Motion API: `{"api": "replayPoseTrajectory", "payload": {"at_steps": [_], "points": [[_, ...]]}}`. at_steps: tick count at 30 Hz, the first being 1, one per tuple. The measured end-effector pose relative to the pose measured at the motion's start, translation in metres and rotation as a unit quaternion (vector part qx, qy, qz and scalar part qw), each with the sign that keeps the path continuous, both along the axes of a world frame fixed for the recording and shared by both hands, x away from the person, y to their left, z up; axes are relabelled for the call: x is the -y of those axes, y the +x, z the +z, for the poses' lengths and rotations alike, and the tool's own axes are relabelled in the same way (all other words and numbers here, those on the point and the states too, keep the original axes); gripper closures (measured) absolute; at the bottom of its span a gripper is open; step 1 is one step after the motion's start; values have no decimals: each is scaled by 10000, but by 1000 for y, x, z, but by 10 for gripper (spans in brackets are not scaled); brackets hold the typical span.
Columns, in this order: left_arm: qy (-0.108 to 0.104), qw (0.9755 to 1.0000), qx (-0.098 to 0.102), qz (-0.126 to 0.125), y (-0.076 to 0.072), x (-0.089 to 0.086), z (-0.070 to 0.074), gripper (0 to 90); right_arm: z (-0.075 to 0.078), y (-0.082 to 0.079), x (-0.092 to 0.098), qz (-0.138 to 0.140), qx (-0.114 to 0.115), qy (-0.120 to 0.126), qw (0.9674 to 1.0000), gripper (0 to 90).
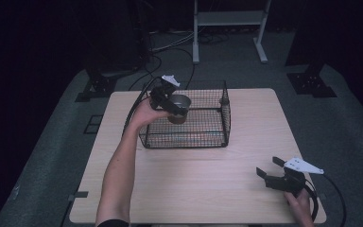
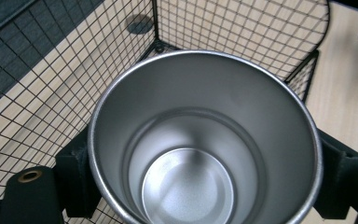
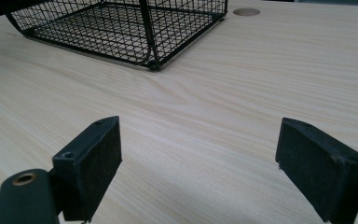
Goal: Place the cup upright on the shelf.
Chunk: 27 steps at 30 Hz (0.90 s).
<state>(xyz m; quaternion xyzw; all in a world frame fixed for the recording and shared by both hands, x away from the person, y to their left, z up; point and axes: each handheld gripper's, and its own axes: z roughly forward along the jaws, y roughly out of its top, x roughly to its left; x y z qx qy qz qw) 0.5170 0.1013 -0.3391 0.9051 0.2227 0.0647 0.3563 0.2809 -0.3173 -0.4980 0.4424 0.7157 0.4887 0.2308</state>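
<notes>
- Sitting on the far half of the desk (image 1: 194, 189), the black wire basket (image 1: 208, 137) has a fine square mesh, rounded corners and an open top; through its grid floor the pale wood shows, and I can make out nothing lying on that floor.
- Held over the basket's left part is a steel cup (image 1: 179, 105), upright, mouth up; whether its base touches the mesh floor I cannot tell.
- From the left gripper view the cup (image 2: 200, 140) is round, with a thin rolled rim, a brushed matte inside wall, a step partway down and a flat circular bottom. It is empty.
- The desk is light wood-grain laminate, smooth, with a round hole (image 3: 246, 11) near its far edge beyond the basket's corner.
- The left tongs (image 1: 172, 105) are clamped on the cup: the two black padded jaws press its outer wall on opposite sides, just under the rim, with the person's left hand (image 1: 147, 112) at the basket's left wall.
- The right tongs (image 1: 270, 168) lie low over the desk's near right corner, jaws spread wide with bare wood between the flat black pads (image 3: 93, 163); the cup and basket are well apart from them.
</notes>
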Motion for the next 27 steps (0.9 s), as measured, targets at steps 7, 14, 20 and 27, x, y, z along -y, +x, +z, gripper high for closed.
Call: {"api": "replayPoseTrajectory", "payload": {"at_steps": [7,14,20,27], "points": [[63,9999,-101,112,11,6,-12,150,0,0,0,6,4,6,10000,136],[234,9992,-288,142,19,11,-27,150,0,0,0,15,3,15,10000,136],[314,9987,-377,168,24,16,-38,150,0,0,1,15,-8,33,10000,136],[534,9971,-487,238,30,17,-50,150,0,0,1,17,-8,44,10000,136]]}}
